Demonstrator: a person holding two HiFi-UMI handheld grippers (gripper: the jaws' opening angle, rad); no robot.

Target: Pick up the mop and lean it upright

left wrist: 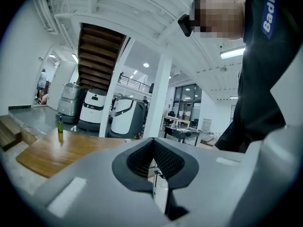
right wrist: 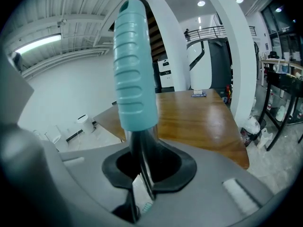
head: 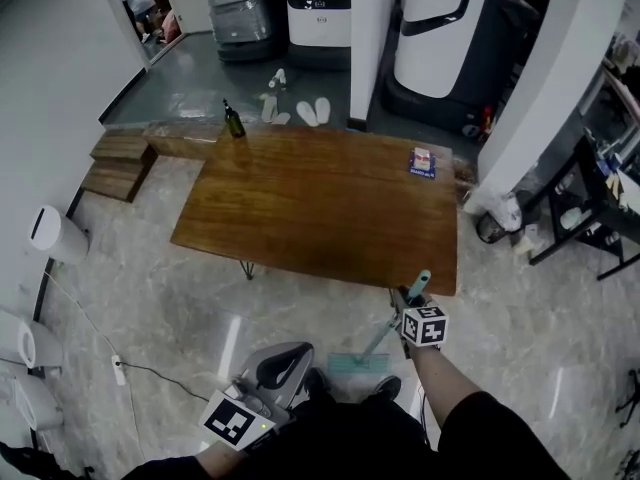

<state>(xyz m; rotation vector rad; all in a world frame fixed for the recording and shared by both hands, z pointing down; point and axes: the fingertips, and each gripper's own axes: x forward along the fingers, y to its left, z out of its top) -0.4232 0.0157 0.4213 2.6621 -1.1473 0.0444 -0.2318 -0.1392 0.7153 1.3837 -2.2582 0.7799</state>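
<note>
Right gripper jaws clamp the mop shaft, head apparently on the floor by the tabletop's near edge; left gripper jaws closed, empty; leaning not yet done.

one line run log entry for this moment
right gripper: shut on mop handle | mop head: on floor | left gripper: shut, empty | step: not yet leaned upright

The person is wearing a black top and dark shoes, while the grey left hand-held gripper and right hand-held gripper are each carrying a white cube with black square markers.
</note>
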